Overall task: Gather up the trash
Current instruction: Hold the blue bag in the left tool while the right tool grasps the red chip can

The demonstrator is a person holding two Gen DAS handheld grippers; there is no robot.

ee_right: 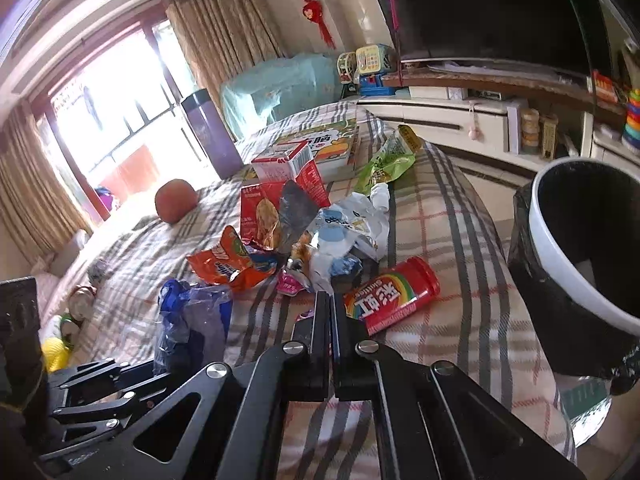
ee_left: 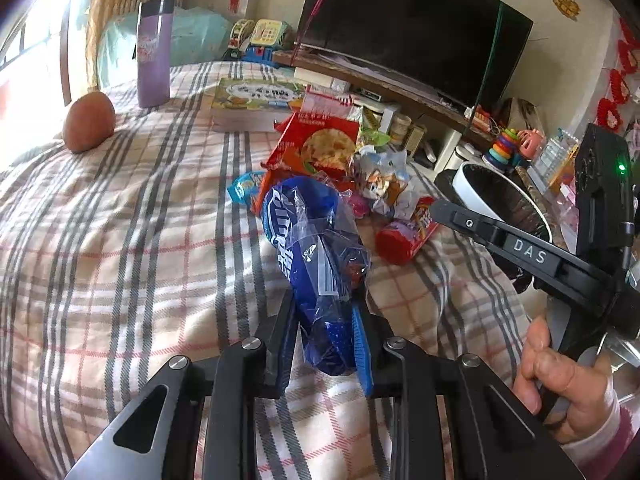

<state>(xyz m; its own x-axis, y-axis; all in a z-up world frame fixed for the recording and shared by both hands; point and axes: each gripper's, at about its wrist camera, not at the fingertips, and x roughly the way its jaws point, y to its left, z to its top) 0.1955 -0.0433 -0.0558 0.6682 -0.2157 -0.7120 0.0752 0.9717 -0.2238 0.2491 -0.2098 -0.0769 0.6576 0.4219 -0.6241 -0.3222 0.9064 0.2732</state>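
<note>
My left gripper [ee_left: 324,322] is shut on a crumpled blue plastic wrapper [ee_left: 312,240], which sticks up from between its pads above the plaid bed cover [ee_left: 120,260]. The same blue wrapper [ee_right: 192,320] shows at lower left in the right wrist view. My right gripper [ee_right: 330,300] has its jaws pressed together, with nothing visible between them. Its tips rest at the near edge of a litter pile, beside a red candy can [ee_right: 392,300]. The pile holds an orange chip bag [ee_right: 228,264], a white crumpled wrapper [ee_right: 352,228] and a red snack pack [ee_left: 320,140].
A bin with a white rim [ee_right: 560,260] and black liner stands off the bed's right edge. A purple tumbler [ee_left: 154,52], a brown round fruit [ee_left: 90,122] and a picture book [ee_left: 256,100] lie farther back. A green wrapper [ee_right: 388,160] lies near a red carton [ee_right: 296,168].
</note>
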